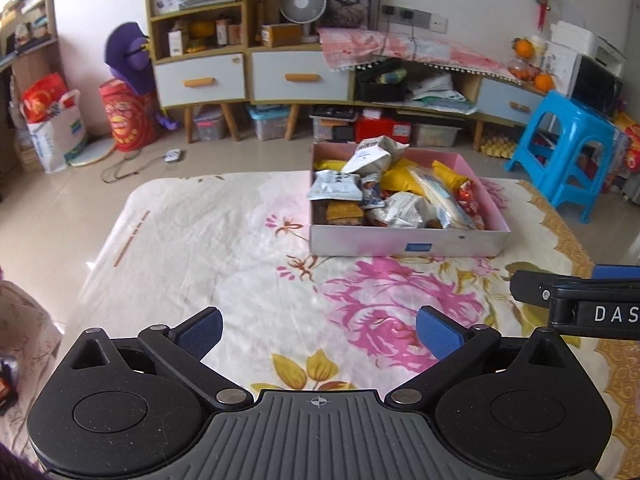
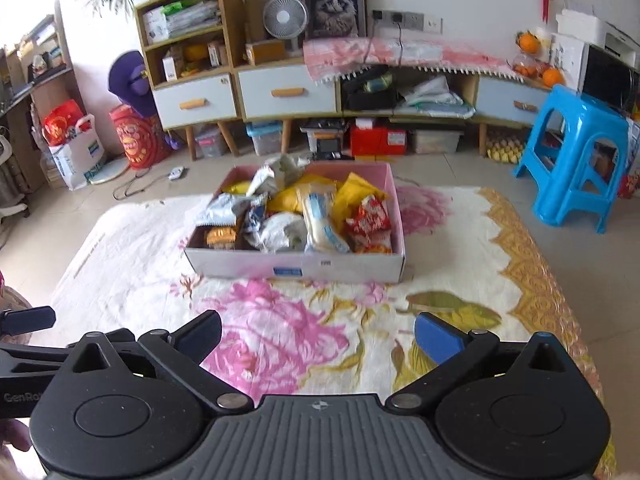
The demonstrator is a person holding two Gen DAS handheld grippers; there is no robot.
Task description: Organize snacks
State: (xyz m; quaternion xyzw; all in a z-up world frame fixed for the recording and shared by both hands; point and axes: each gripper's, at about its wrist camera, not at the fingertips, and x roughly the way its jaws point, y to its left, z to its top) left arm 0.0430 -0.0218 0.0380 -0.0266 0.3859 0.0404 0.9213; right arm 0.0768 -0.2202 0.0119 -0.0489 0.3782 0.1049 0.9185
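Snacks (image 2: 296,212) piled in pink box (image 2: 296,266) on floral cloth (image 2: 280,332), far side from me. My left gripper (image 1: 319,334) spread wide, nothing between pads. My right gripper (image 2: 318,336) likewise released, empty, over cloth. Both well short of box. Blue stool (image 2: 580,152) right of table.

Shallow pink cardboard box (image 2: 294,266) sits on the flower-printed cloth over the desk (image 2: 280,320), toward its far edge. Packaged snacks (image 2: 296,212) piled inside the box, some rising above the rim. Left tool (image 1: 318,330) and right tool (image 2: 318,334) hang side by side over the cloth's near part, well short of the box. Behind the desk, bare floor, then a low wooden cabinet with drawers (image 2: 288,92) along the wall. Blue plastic stool (image 2: 576,156) on the floor off the desk's far right corner.
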